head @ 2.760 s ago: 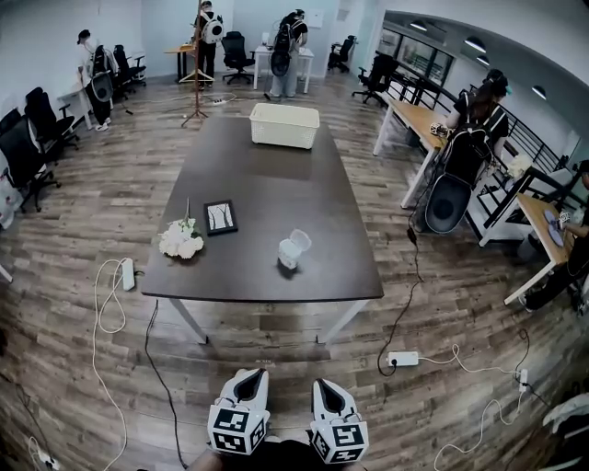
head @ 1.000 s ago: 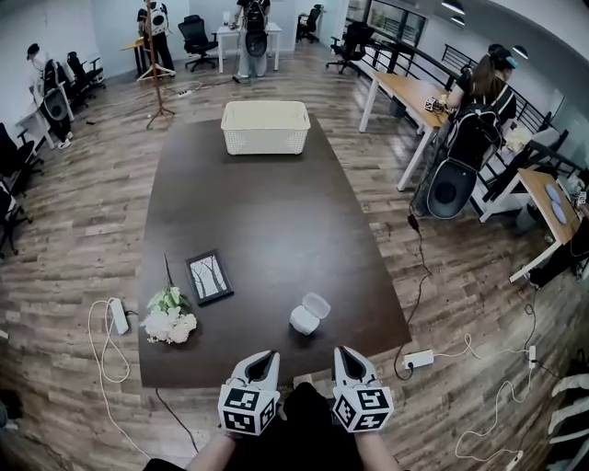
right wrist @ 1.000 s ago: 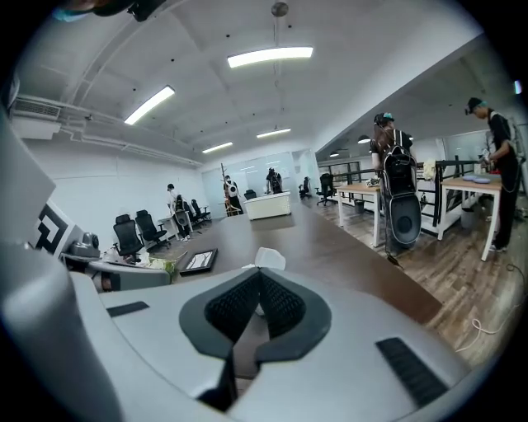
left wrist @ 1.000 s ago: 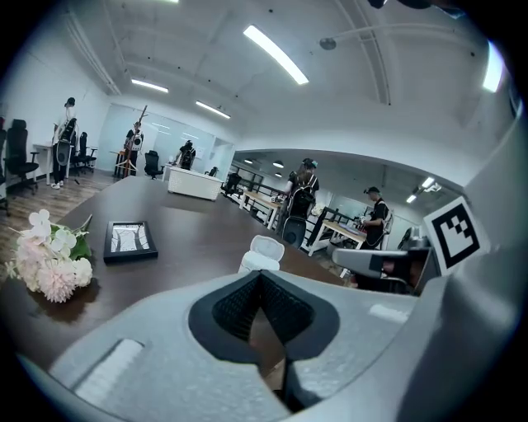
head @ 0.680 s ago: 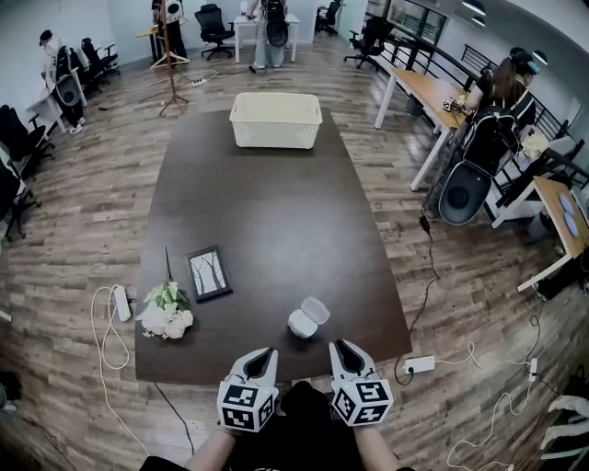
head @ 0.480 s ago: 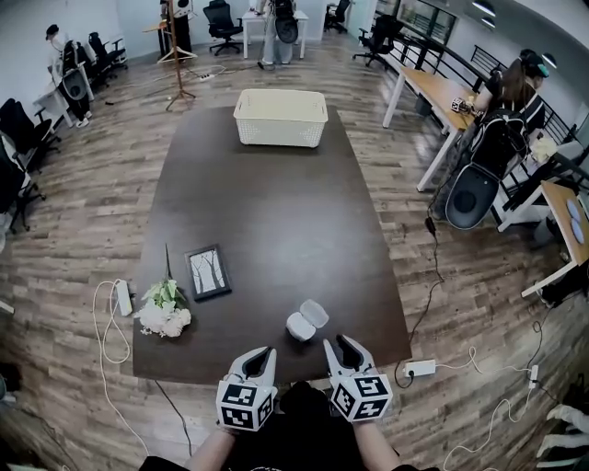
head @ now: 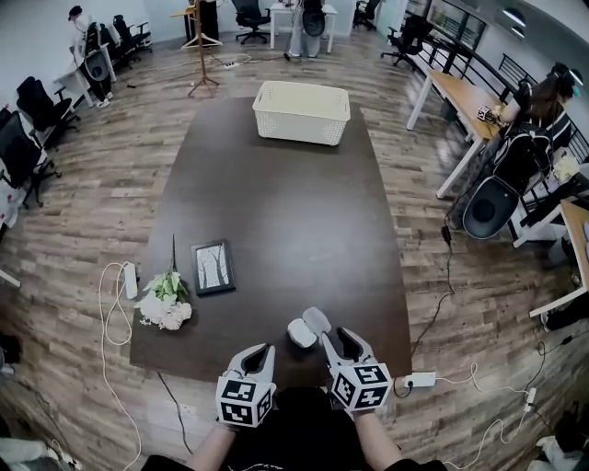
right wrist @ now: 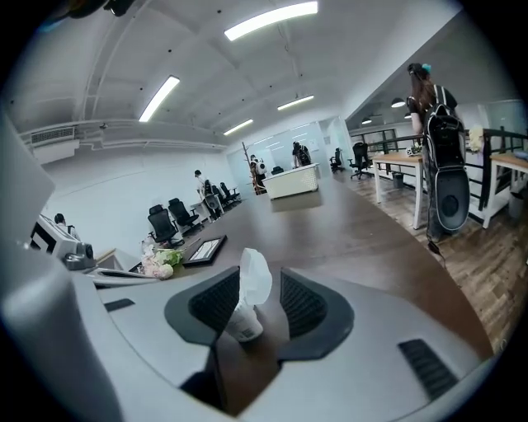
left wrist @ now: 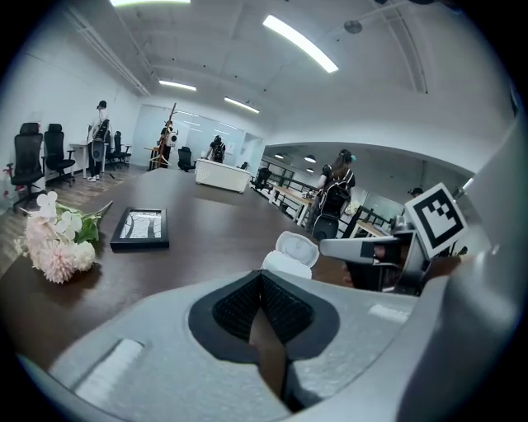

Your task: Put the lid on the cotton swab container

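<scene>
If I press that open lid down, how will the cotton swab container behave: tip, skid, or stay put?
The cotton swab container looks small and thin-walled, so it is probably light and may skid on the smooth dark table if pushed sideways. Its lid stands up, seemingly hinged, so it likely swings shut easily. Pressing off-centre could tip the container.

A long dark bench (head: 276,202) stands on a wood-plank floor (head: 101,221). Left of the bench, black office chairs (head: 20,147) line a white wall (right wrist: 124,185). Right of it stand pale wooden desks (head: 460,97). Strip lights (right wrist: 271,20) run overhead.
</scene>
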`<state>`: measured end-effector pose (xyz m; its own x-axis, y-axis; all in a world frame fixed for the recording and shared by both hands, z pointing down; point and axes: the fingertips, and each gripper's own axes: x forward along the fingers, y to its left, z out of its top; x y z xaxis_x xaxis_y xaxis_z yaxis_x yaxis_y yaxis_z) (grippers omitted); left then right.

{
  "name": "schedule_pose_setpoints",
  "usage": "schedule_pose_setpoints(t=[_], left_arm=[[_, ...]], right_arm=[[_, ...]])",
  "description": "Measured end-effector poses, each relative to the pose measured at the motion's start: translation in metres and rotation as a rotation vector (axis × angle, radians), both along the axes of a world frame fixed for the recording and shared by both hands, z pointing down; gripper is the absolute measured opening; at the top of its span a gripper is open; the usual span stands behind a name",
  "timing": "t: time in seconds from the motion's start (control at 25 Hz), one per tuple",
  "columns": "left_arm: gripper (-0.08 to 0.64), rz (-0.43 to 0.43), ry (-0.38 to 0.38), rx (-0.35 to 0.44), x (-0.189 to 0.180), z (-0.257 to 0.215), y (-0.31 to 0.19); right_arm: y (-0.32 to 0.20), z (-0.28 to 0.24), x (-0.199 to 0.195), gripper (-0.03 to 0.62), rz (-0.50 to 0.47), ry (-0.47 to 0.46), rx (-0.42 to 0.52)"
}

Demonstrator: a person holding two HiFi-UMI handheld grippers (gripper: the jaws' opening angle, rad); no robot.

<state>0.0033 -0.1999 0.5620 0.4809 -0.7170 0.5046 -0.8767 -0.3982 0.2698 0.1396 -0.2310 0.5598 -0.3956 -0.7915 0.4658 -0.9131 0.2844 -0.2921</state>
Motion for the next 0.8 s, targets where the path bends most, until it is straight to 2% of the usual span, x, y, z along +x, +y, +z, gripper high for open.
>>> schedule_pose_setpoints(t=[0.24, 0.52, 0.8], left_arm=[[0.008, -0.043, 0.005, -0.024, -0.002, 0.006, -0.007], [0.008, -0.054, 0.001, -0.045, -0.009, 0.012, -0.009], [0.008, -0.049, 0.0, -0.053, -0.01, 0.016, -0.009]], right_arm=[[-0.008, 0.014, -0.002, 0.174, -0.048, -0.022, -0.059], [-0.014, 0.012, -0.003, 0.127, -0.054, -0.038, -0.046], [-0.014, 0.016, -0.005, 0.117, -0.062, -0.067, -0.07]])
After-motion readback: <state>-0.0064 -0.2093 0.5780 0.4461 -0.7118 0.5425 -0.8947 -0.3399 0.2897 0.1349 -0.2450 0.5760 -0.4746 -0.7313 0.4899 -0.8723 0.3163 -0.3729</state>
